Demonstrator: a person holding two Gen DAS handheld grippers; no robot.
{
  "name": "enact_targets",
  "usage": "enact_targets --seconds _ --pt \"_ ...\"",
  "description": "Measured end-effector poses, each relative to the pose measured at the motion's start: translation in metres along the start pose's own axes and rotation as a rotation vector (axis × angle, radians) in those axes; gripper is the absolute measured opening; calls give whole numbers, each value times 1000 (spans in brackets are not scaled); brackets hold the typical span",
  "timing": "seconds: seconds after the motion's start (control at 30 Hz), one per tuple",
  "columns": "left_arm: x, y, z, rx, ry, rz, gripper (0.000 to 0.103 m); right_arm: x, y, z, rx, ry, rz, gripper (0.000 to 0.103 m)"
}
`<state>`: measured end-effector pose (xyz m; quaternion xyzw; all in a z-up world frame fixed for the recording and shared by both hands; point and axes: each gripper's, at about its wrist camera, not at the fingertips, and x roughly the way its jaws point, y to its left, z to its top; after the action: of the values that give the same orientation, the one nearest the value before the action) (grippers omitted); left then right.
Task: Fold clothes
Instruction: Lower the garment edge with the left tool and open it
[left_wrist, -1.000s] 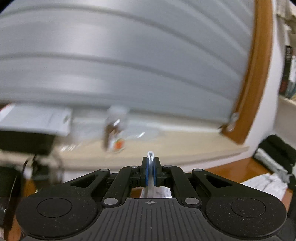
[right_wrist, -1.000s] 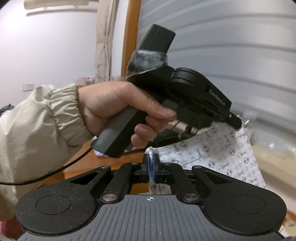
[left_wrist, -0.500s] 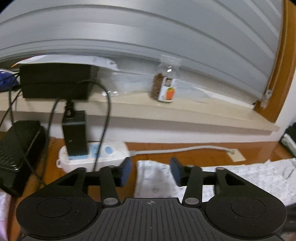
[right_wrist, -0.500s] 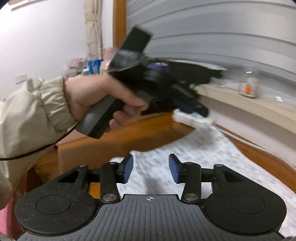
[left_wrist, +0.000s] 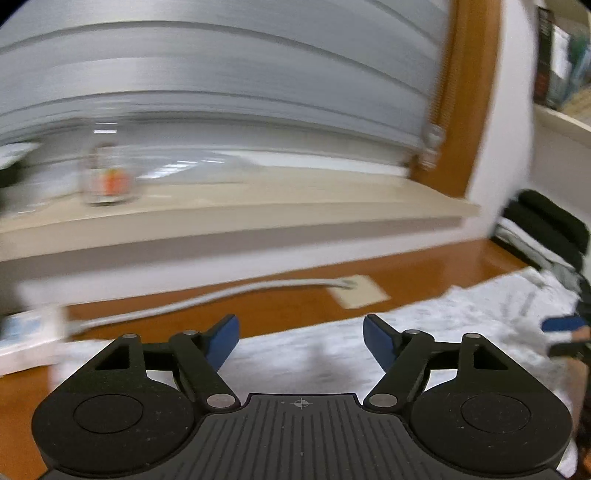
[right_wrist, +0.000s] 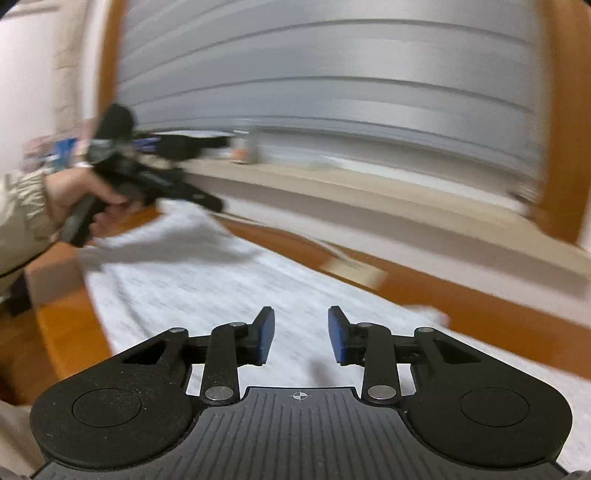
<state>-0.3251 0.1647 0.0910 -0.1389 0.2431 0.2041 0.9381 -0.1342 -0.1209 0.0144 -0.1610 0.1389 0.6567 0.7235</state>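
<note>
Your left gripper (left_wrist: 301, 341) and right gripper (right_wrist: 301, 336) both stand apart, holding nothing. The white patterned cloth garment (right_wrist: 229, 288) lies spread on the orange-brown wooden table (right_wrist: 62, 325). Risk: both views are blurred, so closing now may pinch several layers or miss the edge.

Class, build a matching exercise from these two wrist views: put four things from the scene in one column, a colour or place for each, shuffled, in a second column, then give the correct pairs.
Things
1. patterned cloth
2. jar
3. white cable
4. dark folded clothes

Descriptions
A. on the beige ledge under the blind
B. spread flat on the wooden surface
C. piled at the far right, by the wall
D. running along the wood below the ledge

Pairs: 1-B, 2-A, 3-D, 4-C
</note>
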Motion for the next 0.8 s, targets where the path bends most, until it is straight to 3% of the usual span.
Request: enact_targets --seconds 0.2,0.4,0.5,0.8 --pt "64 -66 -8 74 58 -129 79 -17 -72 -47 99 57 -205 34" --pt "117 -122 -17 152 106 -224 79 -17 -116 -80 160 119 -302 33" --pt "131 -139 -20 181 117 -253 79 -16 -128 -90 155 166 -337 34" --pt "157 -161 -21 206 150 -261 81 -32 -163 -99 182 166 -308 34"
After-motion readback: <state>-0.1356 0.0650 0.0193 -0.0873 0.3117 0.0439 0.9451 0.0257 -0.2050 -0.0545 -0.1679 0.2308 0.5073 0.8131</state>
